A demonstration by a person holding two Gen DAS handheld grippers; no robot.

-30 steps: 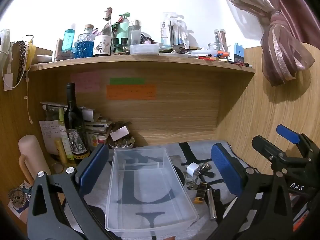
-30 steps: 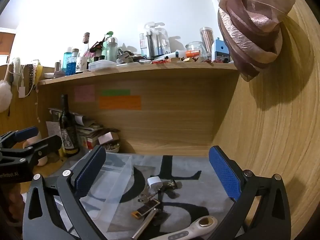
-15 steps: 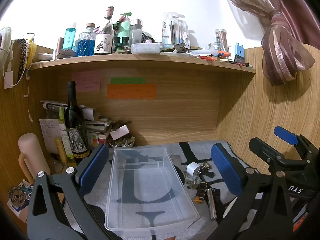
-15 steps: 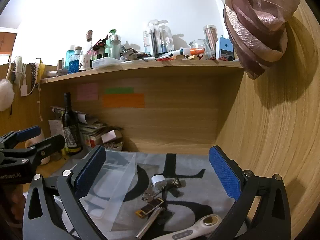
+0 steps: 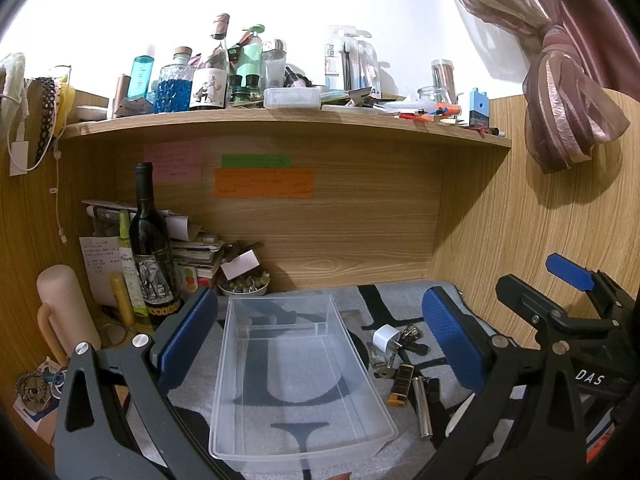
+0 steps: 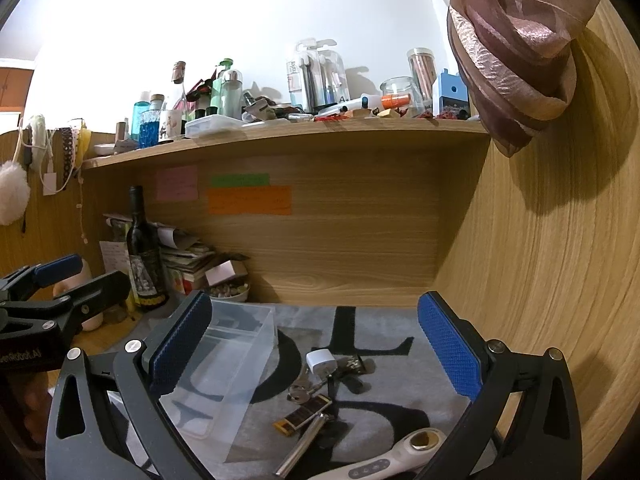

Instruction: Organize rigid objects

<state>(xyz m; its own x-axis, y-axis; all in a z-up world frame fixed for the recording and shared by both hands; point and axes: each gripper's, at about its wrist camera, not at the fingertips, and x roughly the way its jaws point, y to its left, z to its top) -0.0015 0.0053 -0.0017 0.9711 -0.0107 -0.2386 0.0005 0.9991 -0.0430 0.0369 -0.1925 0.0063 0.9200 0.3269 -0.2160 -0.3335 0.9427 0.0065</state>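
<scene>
A clear plastic bin lies empty on the grey mat, between the open jaws of my left gripper. To its right lie a white charger plug, keys, a brown lighter and a silver cylinder. In the right wrist view my right gripper is open and empty above the plug, keys, lighter, silver cylinder and a white handheld device. The bin sits to the left there.
A wine bottle, papers and a small bowl crowd the back left corner. A pink flask stands at the far left. The wooden wall closes the right side. A cluttered shelf runs overhead.
Both grippers have drifted slightly; the right gripper has shifted a little so the small items sit more centrally between its fingers. Nothing was grasped or moved.
</scene>
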